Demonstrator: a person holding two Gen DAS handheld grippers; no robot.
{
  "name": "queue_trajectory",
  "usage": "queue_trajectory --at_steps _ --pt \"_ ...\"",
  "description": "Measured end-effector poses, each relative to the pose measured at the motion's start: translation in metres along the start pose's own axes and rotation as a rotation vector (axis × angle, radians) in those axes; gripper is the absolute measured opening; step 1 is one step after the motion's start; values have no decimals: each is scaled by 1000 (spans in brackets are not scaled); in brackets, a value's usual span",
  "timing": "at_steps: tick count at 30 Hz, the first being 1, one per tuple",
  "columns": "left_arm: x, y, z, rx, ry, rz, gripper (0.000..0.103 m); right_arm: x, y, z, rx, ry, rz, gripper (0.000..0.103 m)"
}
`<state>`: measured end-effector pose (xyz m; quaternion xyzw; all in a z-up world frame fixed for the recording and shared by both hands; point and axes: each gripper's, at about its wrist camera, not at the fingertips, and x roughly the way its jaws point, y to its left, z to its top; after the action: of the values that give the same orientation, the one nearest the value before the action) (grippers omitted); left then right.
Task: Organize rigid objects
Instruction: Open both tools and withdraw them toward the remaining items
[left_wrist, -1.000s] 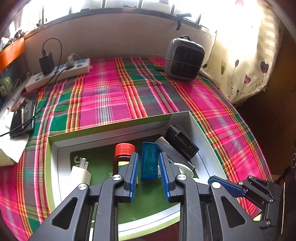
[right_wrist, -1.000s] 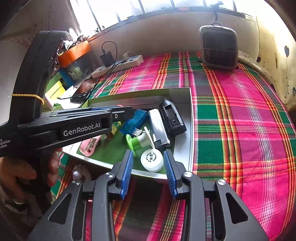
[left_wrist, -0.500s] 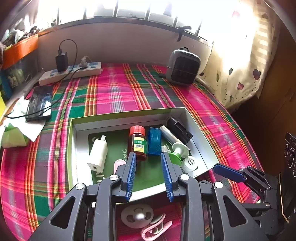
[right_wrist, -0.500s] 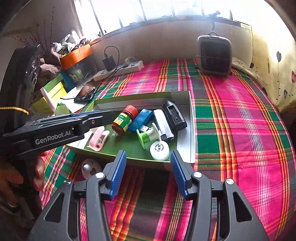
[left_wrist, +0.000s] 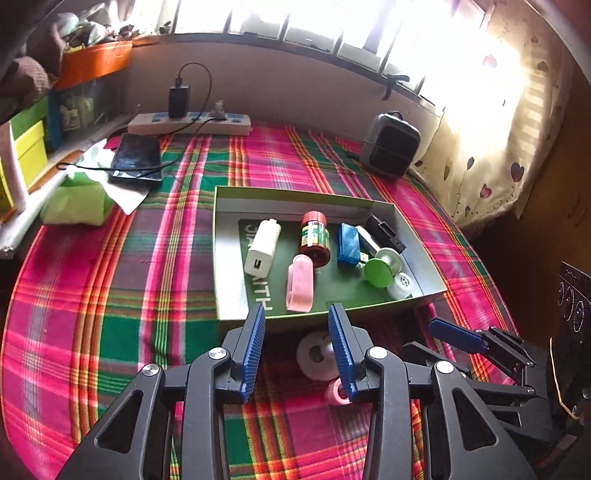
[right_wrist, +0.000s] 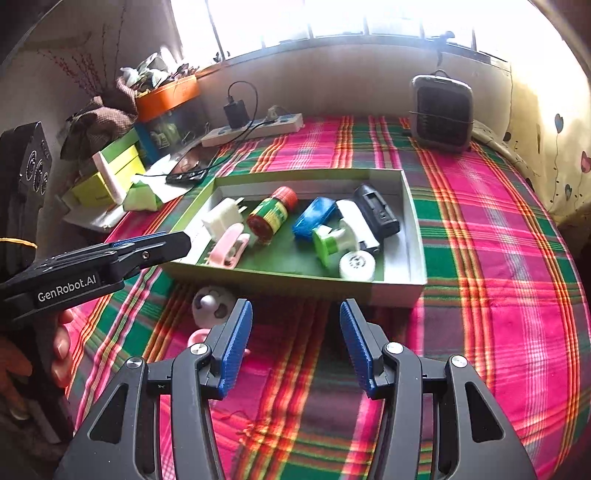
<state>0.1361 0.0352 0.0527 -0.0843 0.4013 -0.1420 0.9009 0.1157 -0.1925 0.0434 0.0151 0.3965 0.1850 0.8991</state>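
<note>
Near the tray's front wall, outside it: a white round piece (left_wrist: 320, 356) and a pink piece (left_wrist: 337, 394) lie on the plaid cloth (left_wrist: 110, 295); these are what I judge remains to be put away.
Tray contents: the green tray (left_wrist: 236, 317) already holds a white charger (left_wrist: 263, 246), a red-capped bottle (left_wrist: 314, 238), a pink clip (left_wrist: 301, 282), a blue case (left_wrist: 349, 243), a black block (left_wrist: 386, 232), a green spool (left_wrist: 380, 271) and a white cap (left_wrist: 400, 285).
Step in hand: I judge the sorting mostly done, with both tools held off the tray and nothing carried.
Left gripper (left_wrist: 297, 317): my jaws stand wide and empty, tips level with the tray's near wall.
Right gripper (right_wrist: 295, 314): my jaws stand wide and empty over bare cloth, near the tray's front.
Thing and jaws, left view: the white round piece sits below and between the two blue pads, nearer the right pad; the pink piece is half hidden behind that pad.
Thing and jaws, right view: the white round piece (right_wrist: 214, 307) lies just left of my left pad, outside the gap; the pink piece (right_wrist: 197, 338) lies nearer still, partly covered.
Next move, as I judge it: lower the left tool, centre the round piece in the gap, close, then lift it over the wall into a free patch of green floor.
Risk: the low rim may catch a finger on the way in.
</note>
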Motion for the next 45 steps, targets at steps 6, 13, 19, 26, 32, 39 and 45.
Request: queue_trajectory --at_steps 6,13,19,26,32,39,45 --pt "-9 20 -19 -56 1 -3 36 8 21 -10 -8 23 27 51" --pt "-14 38 -39 -85 18 2 36 21 48 -15 -22 45 11 52" --pt "-14 49 -49 -97 37 -1 36 33 59 -16 10 57 -32 58" --pt "-14 51 -54 -91 46 -25 36 37 63 -19 7 77 -101 59" --pt "-11 49 -59 -81 63 -43 36 29 54 -29 22 84 -145 59" --pt "-8 44 -61 -65 75 -51 36 20 39 -39 55 82 -184 59" --pt "-5 41 -61 -64 83 -45 36 17 38 -38 68 65 -152 59"
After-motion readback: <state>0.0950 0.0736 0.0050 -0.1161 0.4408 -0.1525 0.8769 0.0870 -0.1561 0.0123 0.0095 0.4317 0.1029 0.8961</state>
